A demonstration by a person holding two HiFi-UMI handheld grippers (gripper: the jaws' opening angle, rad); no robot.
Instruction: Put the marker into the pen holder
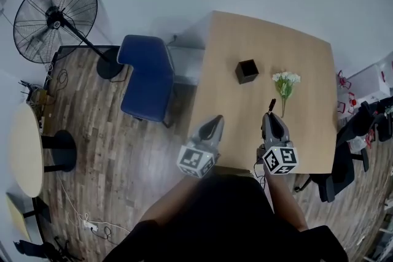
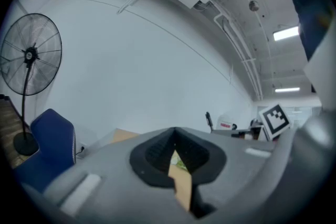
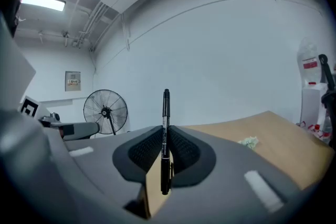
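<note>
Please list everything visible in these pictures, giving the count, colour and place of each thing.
table: one, light wood, centre.
pen holder: one, black, on the table's far part.
flowers: one bunch, white with green stems, on the table, right of the pen holder.
marker: one, black, upright in the right gripper.
chair: one, blue, left of the table.
fan: one, black, on the floor, far left.
round table: one, pale, left edge.
office chair: one, black, right of the table.
left gripper: one, grey, jaws together, empty, near table edge.
right gripper: one, grey, shut on the marker.
</note>
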